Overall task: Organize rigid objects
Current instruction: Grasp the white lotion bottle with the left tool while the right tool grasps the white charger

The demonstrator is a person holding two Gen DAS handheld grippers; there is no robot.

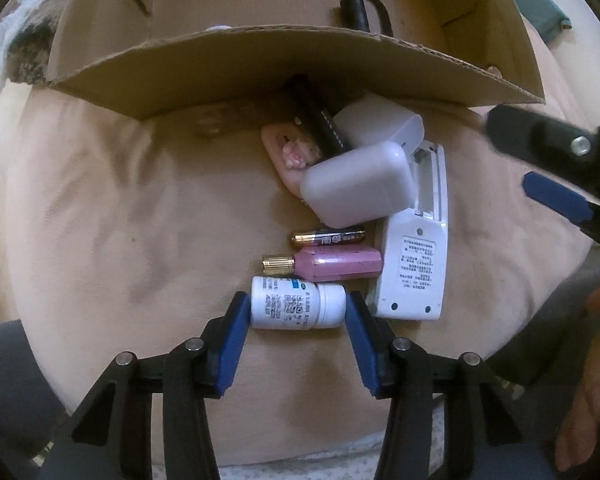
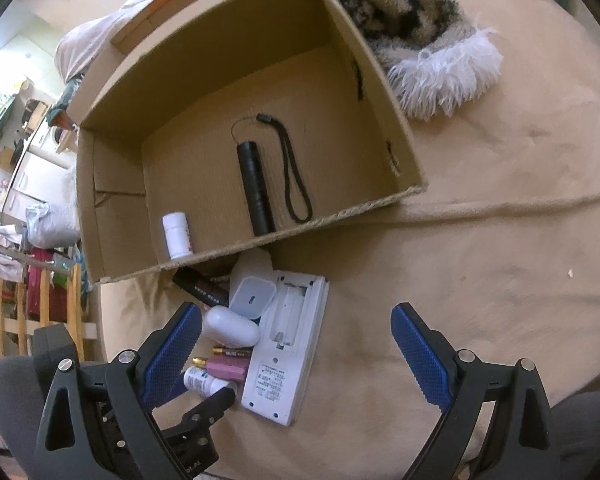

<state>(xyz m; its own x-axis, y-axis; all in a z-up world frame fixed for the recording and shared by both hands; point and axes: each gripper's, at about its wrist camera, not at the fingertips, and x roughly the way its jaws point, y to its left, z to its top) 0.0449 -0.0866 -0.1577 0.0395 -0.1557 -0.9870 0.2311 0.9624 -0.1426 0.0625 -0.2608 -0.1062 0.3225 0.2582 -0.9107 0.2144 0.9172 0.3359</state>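
One white, blue-labelled pill bottle (image 1: 298, 303), sideways.

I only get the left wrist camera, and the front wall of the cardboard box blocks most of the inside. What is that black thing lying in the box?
Observer: It's a black flashlight lying flat on the floor of the cardboard box, with its wrist strap looped beside it.
Operator: Anything else in there?
Observer: Yes, a white bottle stands upright just behind the front wall, near a corner.
Operator: Is the right gripper carrying something?
Observer: No, the right gripper is open and holds nothing.
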